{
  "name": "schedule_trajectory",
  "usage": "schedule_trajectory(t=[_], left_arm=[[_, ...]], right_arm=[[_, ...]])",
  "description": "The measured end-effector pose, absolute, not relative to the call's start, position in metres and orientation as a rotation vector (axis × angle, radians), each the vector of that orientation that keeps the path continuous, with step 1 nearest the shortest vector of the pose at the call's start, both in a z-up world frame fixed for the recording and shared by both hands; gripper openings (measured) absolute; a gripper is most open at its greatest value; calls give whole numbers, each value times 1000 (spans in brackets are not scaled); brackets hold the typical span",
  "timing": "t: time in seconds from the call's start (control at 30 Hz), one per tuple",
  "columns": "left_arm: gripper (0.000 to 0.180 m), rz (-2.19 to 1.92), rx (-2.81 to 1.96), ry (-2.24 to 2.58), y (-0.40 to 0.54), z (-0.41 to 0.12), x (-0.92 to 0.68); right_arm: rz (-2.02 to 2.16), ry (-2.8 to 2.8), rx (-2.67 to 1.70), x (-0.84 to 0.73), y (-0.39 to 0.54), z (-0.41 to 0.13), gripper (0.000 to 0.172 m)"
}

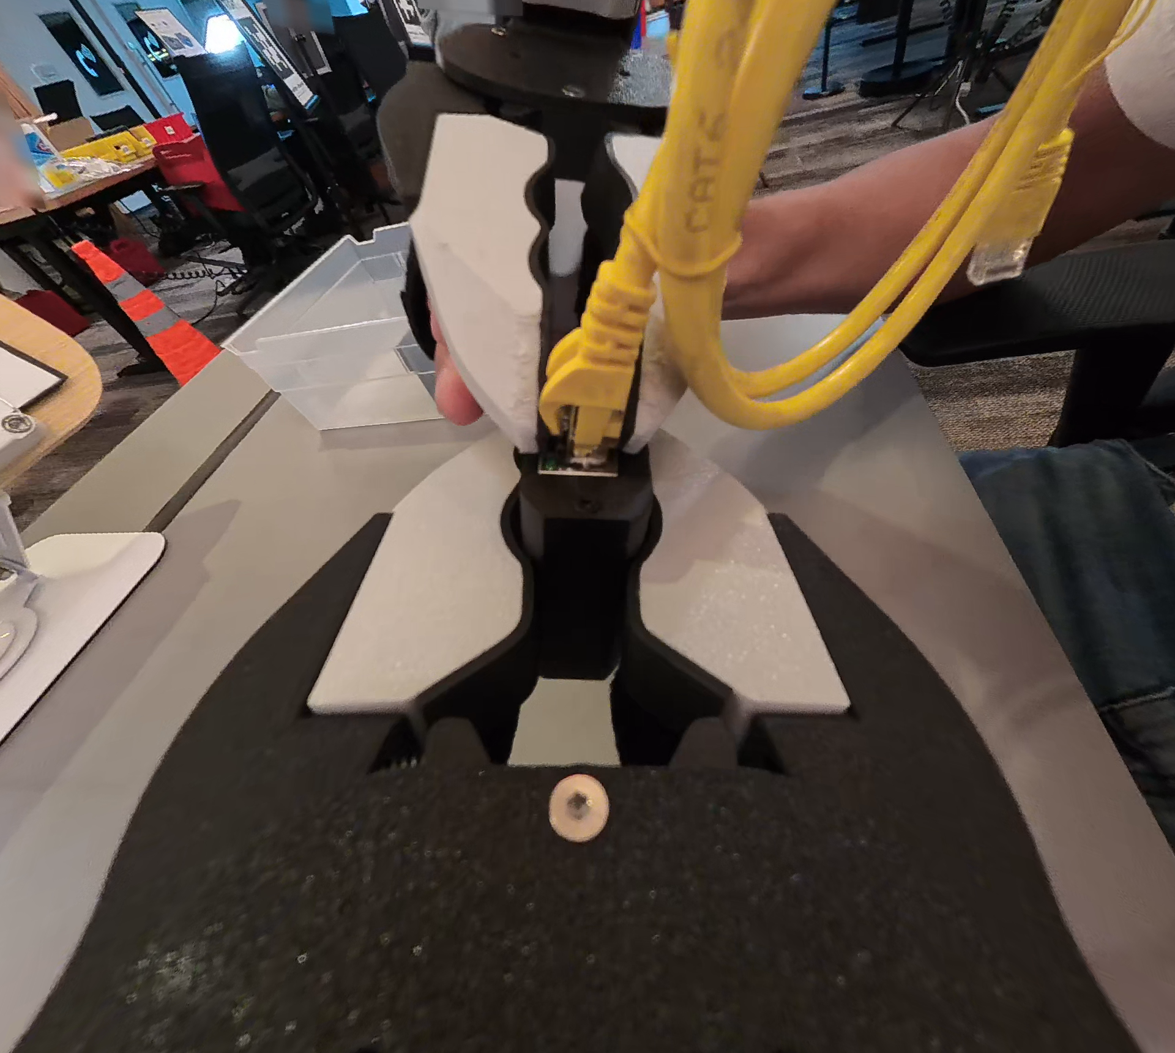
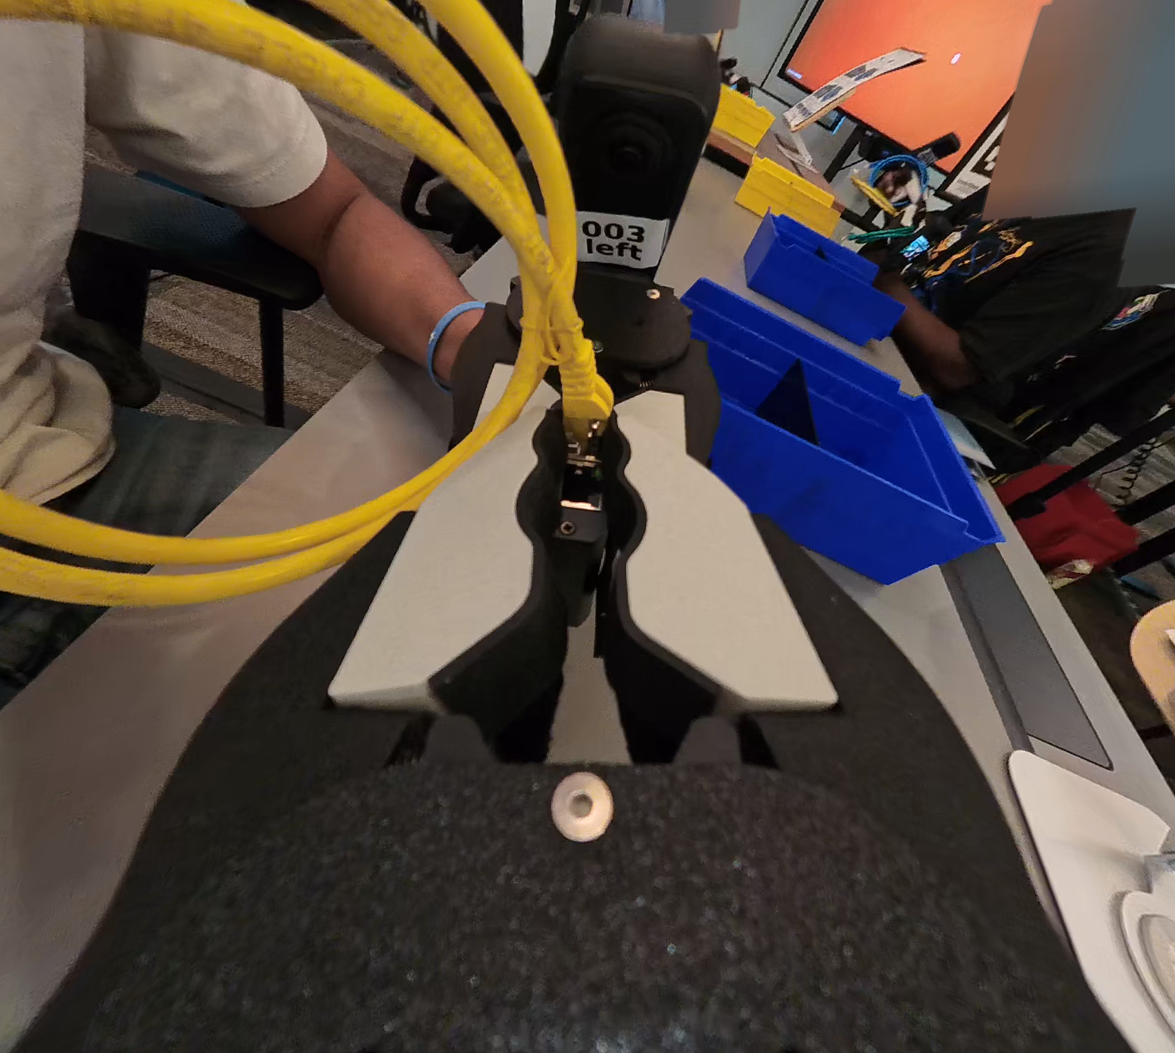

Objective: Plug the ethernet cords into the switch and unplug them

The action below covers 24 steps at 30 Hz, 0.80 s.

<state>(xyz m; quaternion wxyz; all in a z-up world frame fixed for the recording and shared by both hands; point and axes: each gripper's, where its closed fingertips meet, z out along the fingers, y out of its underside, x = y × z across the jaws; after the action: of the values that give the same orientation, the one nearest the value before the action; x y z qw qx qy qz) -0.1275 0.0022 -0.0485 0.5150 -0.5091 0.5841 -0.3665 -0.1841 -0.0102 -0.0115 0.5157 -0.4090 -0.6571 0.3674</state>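
Note:
My left gripper (image 1: pixel 582 488) is shut on a small black switch block (image 1: pixel 582 577) and holds it upright over the grey table (image 1: pixel 858 482). The block's port (image 1: pixel 578 464) faces up. My right gripper (image 1: pixel 588 437) comes in from the far side and is shut on the yellow ethernet plug (image 1: pixel 597 361). The plug's tip sits in the port. In the right wrist view the plug (image 2: pixel 582 406) meets the block (image 2: pixel 575 539) at my right gripper's (image 2: pixel 582 437) tips. The tied yellow cord coil (image 2: pixel 254 546) hangs to one side, and its free plug (image 1: pixel 998 253) dangles.
Clear plastic bins (image 1: pixel 330 348) stand behind the block. Blue bins (image 2: pixel 858 450) and yellow bins (image 2: pixel 782 190) line the table. A person's forearm (image 1: pixel 858 234) reaches in. An orange cone (image 1: pixel 146 310) stands on the floor, and a white flat base (image 1: pixel 82 577) lies at the table's edge. The left gripper's tips are roughly 6 cm from the right gripper's.

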Motion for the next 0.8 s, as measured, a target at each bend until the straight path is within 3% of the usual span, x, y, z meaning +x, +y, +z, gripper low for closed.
schedule_trajectory(t=[0.13, 0.37, 0.47, 0.6, 0.8], left_arm=[[25, -789, -1254, 1386, 15, -51, -132], [26, -318, -1198, 1345, 53, -52, -157], [26, 43, -1212, 1329, 81, -60, -172], [25, 391, -1184, 1330, 100, -72, -180], [26, 534, -1126, 1343, 98, -74, -174]], right_arm=[[904, -1527, -1043, -185, -1, -11, 11], [531, -1559, -1199, -143, 44, -9, 17], [585, -1388, -1517, -118, 67, 3, 19], [844, -1252, -1743, -129, 39, 11, 38], [614, -1253, -1838, -161, 30, -40, 38]])
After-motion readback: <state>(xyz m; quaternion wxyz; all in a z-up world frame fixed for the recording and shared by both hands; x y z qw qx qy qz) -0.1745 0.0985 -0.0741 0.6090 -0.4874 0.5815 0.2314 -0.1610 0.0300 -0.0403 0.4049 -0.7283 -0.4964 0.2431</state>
